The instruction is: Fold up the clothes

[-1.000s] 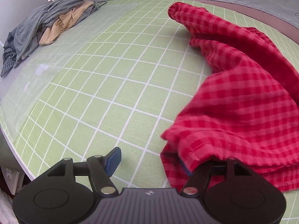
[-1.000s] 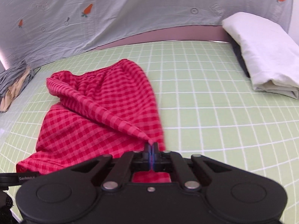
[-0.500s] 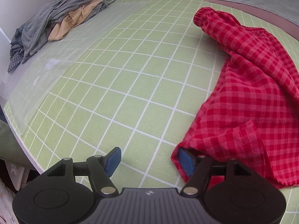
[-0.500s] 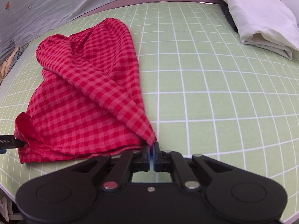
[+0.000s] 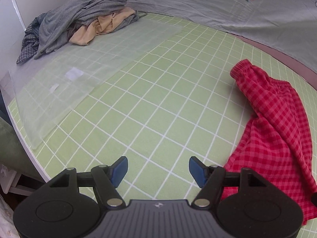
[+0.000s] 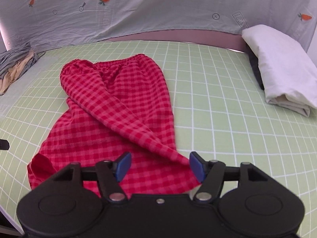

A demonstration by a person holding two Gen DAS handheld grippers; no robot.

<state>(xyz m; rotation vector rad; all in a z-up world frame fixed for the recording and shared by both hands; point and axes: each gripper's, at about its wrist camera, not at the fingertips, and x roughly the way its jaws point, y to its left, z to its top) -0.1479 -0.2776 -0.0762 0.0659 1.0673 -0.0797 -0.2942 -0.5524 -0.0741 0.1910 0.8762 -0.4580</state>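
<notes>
One pair of red checked shorts (image 6: 118,107) lay on the green gridded worktop (image 6: 218,119), its elastic waistband at the far end and its leg hems toward the near edge. It was not flat: a long diagonal ridge of cloth ran from the far left of the waistband down to the near right corner, and the near left hem curled up on itself.

Both tools were free of it. The right hand-held gripper (image 6: 159,165) hovered over the near hem with its blue pads spread wide and nothing between them. The left hand-held gripper (image 5: 157,171) was likewise spread wide and empty, over bare worktop just to the left of the shorts.

Judging from this, the garment had been laid out but not yet smoothed, so the fold would probably go better if the ridge were first pulled flat. A sensible grip would pinch the two near hem corners, or a hem and the waistband on one side, taking both layers so the cloth moved together and the edges met squarely.

Further out, a heap of grey and tan clothes (image 5: 79,21) waited at the far left on a clear plastic sheet (image 5: 89,75), and a folded white cloth (image 6: 281,67) sat at the far right. A pale sheet printed with carrots (image 6: 158,10) hung behind.
</notes>
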